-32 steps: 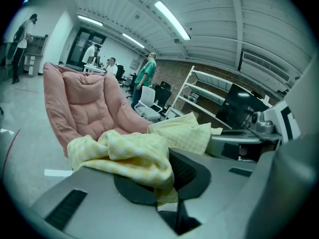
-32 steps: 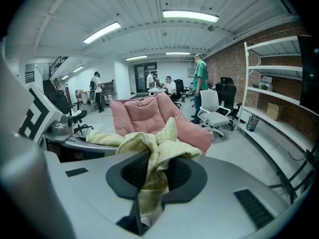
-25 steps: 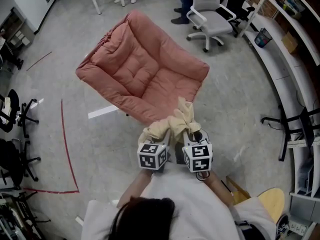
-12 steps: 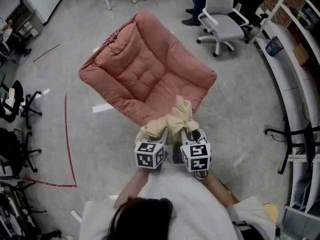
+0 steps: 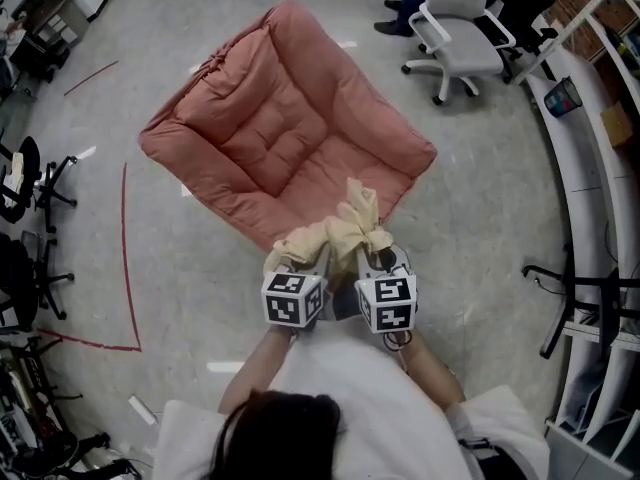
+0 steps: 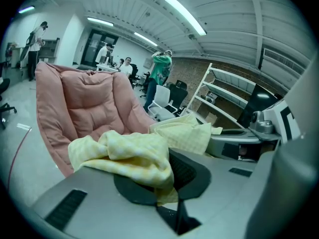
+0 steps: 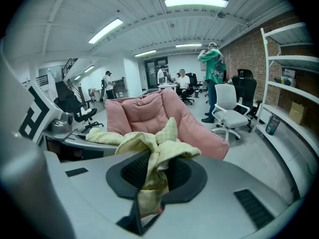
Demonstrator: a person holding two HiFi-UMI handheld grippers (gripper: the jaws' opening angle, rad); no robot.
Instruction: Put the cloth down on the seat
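Observation:
A pale yellow checked cloth [image 5: 335, 230] hangs bunched between both grippers, just short of the near edge of the pink padded seat [image 5: 285, 133]. My left gripper [image 5: 300, 260] is shut on one end of the cloth [image 6: 130, 156]. My right gripper [image 5: 370, 253] is shut on the other end of the cloth [image 7: 152, 156], which drapes over and between its jaws. Both grippers are side by side, close together, in front of the person's chest. The seat [image 6: 84, 98] [image 7: 149, 112] shows straight ahead in both gripper views.
A white office chair [image 5: 460, 28] stands beyond the seat at the right. White curved shelving [image 5: 590, 118] runs along the right side. Black chair bases [image 5: 35, 198] stand at the left, beside a red floor line [image 5: 125, 258]. People stand in the background.
The seat has come a little nearer and shifted left in the head view. Both grippers keep their hold on the cloth and have edged forward together.

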